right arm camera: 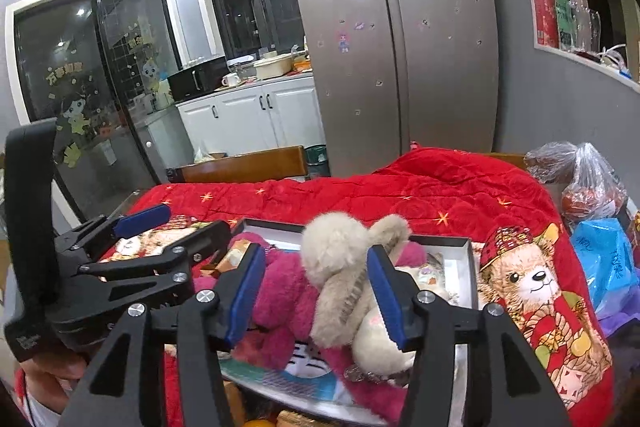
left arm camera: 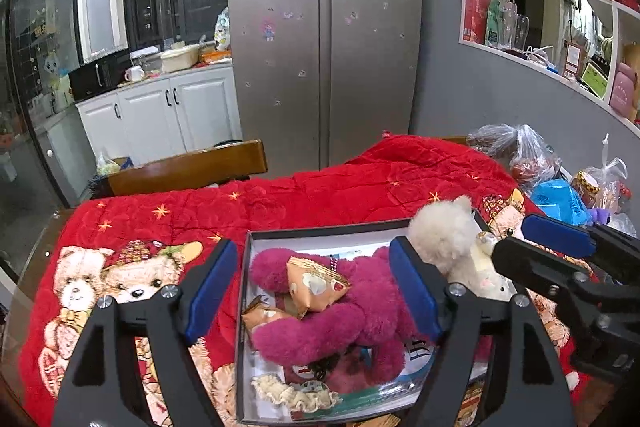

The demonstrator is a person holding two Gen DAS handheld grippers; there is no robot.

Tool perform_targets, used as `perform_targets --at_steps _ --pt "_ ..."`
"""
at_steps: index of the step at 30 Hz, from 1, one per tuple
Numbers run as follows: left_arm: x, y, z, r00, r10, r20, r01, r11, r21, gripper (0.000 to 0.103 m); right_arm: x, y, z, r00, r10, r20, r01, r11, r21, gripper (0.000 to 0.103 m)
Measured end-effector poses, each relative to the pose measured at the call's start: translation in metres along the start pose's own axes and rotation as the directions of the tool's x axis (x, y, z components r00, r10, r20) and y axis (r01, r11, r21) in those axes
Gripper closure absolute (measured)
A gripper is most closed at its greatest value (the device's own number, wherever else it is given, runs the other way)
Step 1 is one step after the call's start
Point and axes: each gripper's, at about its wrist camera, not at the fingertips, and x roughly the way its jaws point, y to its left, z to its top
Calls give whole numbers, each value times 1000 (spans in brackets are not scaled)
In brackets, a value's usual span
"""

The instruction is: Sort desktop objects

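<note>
Overhead, both grippers (left arm camera: 314, 291) (right arm camera: 316, 291) tilt downward, jaws parted, above the box (left arm camera: 320, 227).

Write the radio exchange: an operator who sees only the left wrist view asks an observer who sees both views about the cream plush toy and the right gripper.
Operator: Is the cream plush toy between the right gripper's fingers?
Observer: Yes. In the right wrist view the cream plush toy lies between the fingers of the right gripper. The jaws stand apart, not pressing on it.
Operator: My own finger hides its lower end. Is anything attached there?
Observer: A metal chain shows at its lower end, lying over the pink plush toy.
</note>
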Motion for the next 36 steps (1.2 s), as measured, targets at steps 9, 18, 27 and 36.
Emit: perform_targets --at_steps 9,18,27,36 --pt "-89 -6 6 998 6 69 -6 1000 6 0 -76 24 16 995 0 104 2 1000 -21 28" --pt "-211 -20 -23 989 44 141 -47 999 23 0 -187 67 -4 973 -109 205 132 986 -105 20" --pt "-303 -17 -123 981 103 162 -96 994 -52 0 -263 90 -84 961 -120 249 139 988 -60 20" --pt "-356 -10 -226 986 106 126 -87 986 -143 0 -283 76 -177 976 -172 136 162 983 80 20"
